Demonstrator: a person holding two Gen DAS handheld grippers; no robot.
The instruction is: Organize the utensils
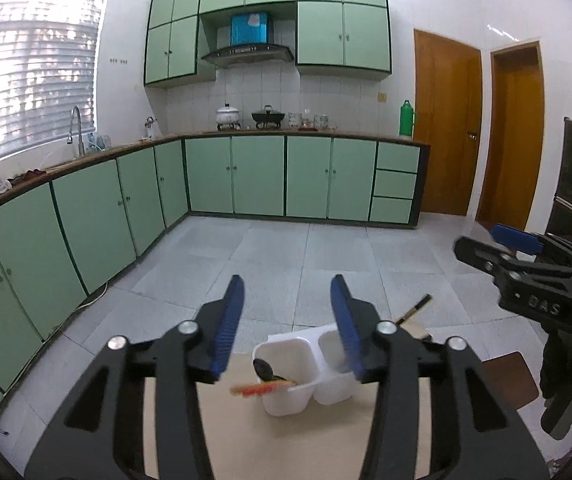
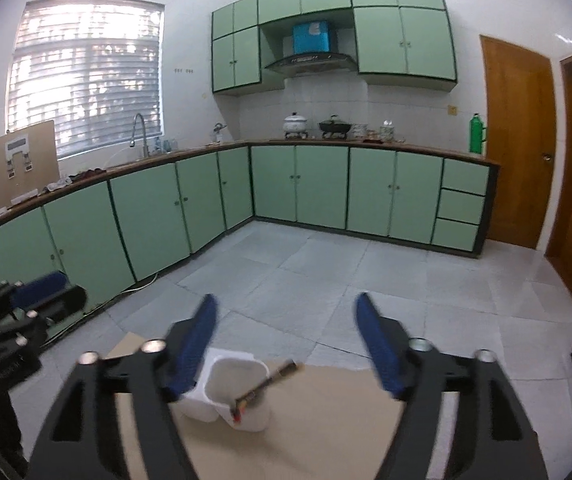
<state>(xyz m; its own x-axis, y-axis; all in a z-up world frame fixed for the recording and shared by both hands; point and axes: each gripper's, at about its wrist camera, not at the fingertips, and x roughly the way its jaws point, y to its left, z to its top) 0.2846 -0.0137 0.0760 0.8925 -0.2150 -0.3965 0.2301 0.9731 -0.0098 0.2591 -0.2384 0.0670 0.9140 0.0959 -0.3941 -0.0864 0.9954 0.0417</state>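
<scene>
A: State of both tongs?
B: Left gripper [image 1: 288, 288] released, nothing between its pads; right gripper [image 2: 286, 306] likewise spread and empty.
A: Utensil location?
B: Lower centre: two-compartment white holder [image 1: 286, 402] containing spoon [image 1: 264, 368] and chopsticks [image 2: 264, 386].

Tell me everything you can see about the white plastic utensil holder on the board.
The white utensil holder looks like thin, glossy moulded plastic with two open-topped compartments joined side by side. It stands upright on a tan board above the tiled floor. From the left wrist view, the near compartment holds a dark spoon and red-tipped chopsticks lying over its rim. The other compartment holds dark chopsticks leaning out over its rim. Neither gripper touches the holder.
</scene>
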